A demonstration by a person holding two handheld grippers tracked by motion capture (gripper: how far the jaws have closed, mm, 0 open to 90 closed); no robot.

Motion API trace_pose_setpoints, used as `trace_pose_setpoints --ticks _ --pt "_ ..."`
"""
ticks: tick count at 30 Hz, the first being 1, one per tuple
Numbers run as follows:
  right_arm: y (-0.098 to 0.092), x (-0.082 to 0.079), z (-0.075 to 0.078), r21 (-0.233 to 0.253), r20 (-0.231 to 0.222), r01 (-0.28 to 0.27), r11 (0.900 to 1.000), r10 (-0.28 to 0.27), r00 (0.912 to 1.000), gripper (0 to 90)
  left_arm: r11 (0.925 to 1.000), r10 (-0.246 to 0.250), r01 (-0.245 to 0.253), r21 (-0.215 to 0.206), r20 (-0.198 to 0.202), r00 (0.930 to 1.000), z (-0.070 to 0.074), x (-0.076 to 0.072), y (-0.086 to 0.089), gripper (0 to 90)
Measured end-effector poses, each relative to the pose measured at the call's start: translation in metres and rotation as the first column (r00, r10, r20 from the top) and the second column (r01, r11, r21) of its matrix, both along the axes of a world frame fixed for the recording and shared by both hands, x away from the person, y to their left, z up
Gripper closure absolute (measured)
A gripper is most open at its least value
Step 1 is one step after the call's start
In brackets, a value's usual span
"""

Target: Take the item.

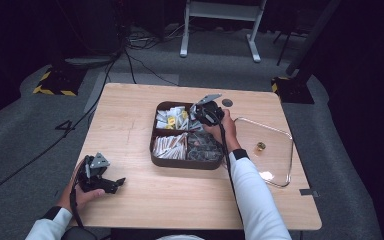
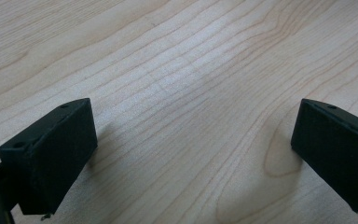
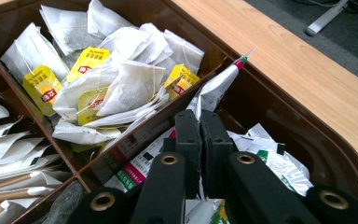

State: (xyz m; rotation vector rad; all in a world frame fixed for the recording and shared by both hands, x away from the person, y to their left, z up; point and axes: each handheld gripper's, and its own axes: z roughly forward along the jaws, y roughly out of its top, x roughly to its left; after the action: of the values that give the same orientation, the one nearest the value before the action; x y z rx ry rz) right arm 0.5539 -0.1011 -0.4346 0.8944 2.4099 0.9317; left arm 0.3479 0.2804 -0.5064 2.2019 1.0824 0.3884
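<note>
A brown tray with four compartments sits mid-table. In the high view my right gripper reaches into its far right compartment. The right gripper view has that gripper shut on a white sachet with a green and pink tip, which leans against the divider. Tea bags with yellow tags fill the compartment beside it. My left gripper rests on the table near the front left edge. Its jaws stand wide open over bare wood.
A clear glass lid with a gold knob lies right of the tray. A small dark disc sits behind the tray. Paper-wrapped sticks and dark packets fill the near compartments.
</note>
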Motion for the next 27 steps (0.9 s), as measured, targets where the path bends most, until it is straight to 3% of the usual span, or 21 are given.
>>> trace_pose_setpoints --ticks 16,27 --pt "-0.016 -0.009 0.01 0.046 0.03 -0.016 0.999 0.015 0.9994 88.8 1.0 0.0 0.0 -0.001 0.0 1.0 0.0 0.0 0.0 0.5" --pt "-0.028 -0.025 0.026 0.075 0.068 -0.043 0.996 0.038 0.997 88.9 1.0 0.0 0.0 0.0 0.0 1.0 0.0 0.0 0.0 0.5"
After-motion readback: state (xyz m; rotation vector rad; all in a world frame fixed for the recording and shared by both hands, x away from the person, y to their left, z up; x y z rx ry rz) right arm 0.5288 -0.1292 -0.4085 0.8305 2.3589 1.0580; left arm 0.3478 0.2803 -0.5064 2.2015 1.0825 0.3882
